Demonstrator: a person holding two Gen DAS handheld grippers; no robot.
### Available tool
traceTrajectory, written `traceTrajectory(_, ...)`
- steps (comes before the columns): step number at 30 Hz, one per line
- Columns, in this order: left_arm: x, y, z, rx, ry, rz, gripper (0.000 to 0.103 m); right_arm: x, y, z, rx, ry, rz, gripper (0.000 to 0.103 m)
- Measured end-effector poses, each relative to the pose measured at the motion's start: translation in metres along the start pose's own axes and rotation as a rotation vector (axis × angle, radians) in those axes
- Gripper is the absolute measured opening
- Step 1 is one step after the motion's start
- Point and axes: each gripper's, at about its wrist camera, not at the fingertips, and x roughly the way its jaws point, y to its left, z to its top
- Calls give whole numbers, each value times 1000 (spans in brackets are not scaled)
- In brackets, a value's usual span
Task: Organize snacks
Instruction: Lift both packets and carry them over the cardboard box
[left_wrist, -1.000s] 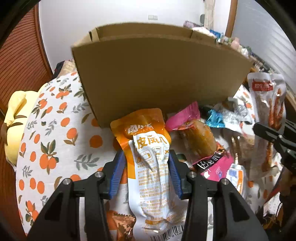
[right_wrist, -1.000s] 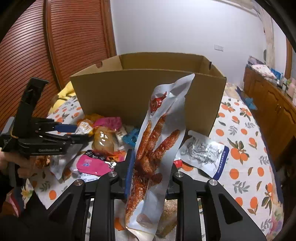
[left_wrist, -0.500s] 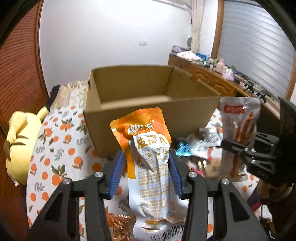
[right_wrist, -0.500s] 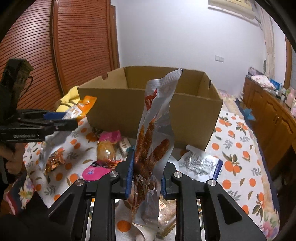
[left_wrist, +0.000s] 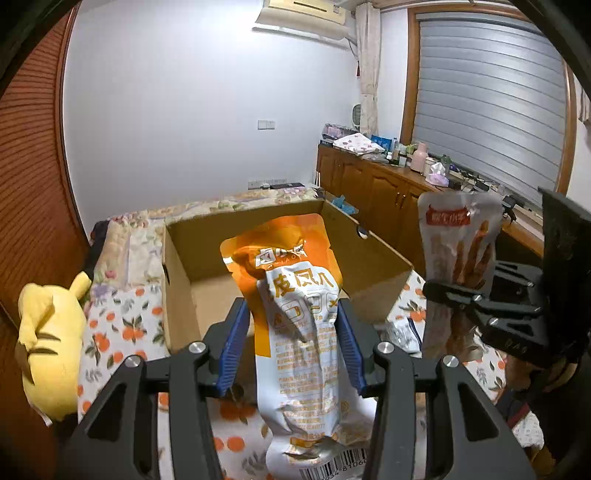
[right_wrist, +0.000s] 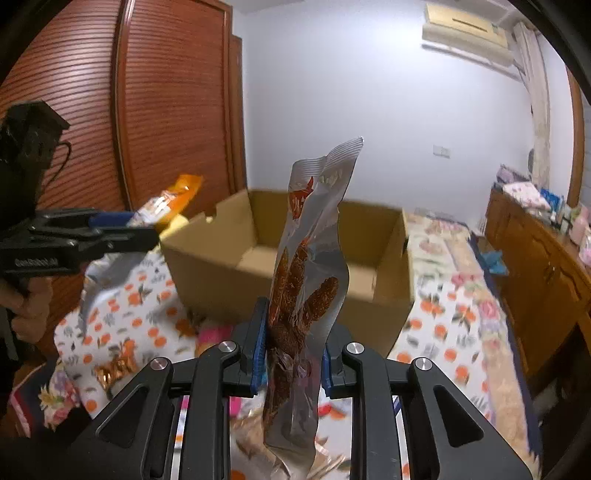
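While the orange and white snack packet (left_wrist: 299, 332) stands upright between the blue pads of our left gripper (left_wrist: 291, 328), its fingers (left_wrist: 232, 343) are closed against the packet's sides and hold it in the air just in front of the open cardboard box (left_wrist: 177, 280). Our right gripper (right_wrist: 291, 339) has its fingers (right_wrist: 258, 339) pressed narrow on a tall silver packet (right_wrist: 306, 280) with reddish-brown sticks showing through its clear front, and this one is also raised, its crimped top leaning to the right above the near wall of the box. In the left wrist view that silver packet sits off to the right, level with the box rim. The box interior that we can see is bare cardboard. Below both grippers more snack wrappers (right_wrist: 114, 365) lie loose on the orange-print cloth (left_wrist: 122, 325) that covers the bed, though they are blurred. A yellow plush toy (left_wrist: 48, 339) rests at the cloth's left edge, and a wooden cabinet (left_wrist: 373, 192) lines the far wall.
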Motion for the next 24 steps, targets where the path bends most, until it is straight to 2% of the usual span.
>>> traceTrajectory(6, 17, 12, 26, 4, -3, 12, 46, 5, -10, 40, -23, -38, 26, 22)
traceTrajectory(13, 53, 32, 51, 0, 21, 39, 46, 40, -21, 75, -55, -46, 32, 22)
traceTrajectory(18, 78, 46, 61, -10, 42, 52, 47, 74, -28, 88, -77, -27, 28, 22)
traceTrajectory(24, 108, 58, 65, -15, 77, 72, 48, 109, -43, 88, -66, 19, 25, 22)
